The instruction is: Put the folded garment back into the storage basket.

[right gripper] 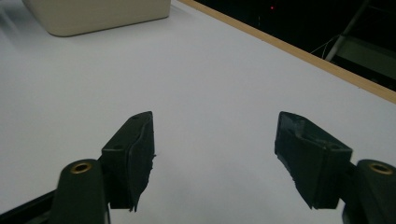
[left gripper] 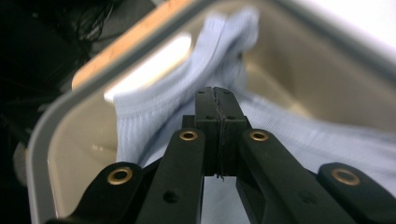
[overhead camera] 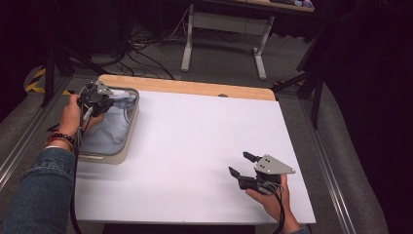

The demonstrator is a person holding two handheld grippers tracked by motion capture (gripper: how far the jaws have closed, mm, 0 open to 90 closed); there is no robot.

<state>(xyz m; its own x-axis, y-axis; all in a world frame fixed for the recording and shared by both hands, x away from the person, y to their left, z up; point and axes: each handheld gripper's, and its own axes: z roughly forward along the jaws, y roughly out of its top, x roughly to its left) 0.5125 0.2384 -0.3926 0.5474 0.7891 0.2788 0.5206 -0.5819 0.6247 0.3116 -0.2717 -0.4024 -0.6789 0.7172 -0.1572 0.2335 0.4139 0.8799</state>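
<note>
Right gripper with two black fingers spread wide apart, nothing between them, above white desk, beige plastic tub at far left, wooden desk edge beyond.

The pale blue cloth inside the bin looks soft, with a finely ribbed knit hem. The bin itself is smooth beige plastic (grey-rimmed, faintly glossy). Beside the bin, the desk top is matt white, its far edge bare light wood. Left claw pads: matt black, rubbery.
</note>
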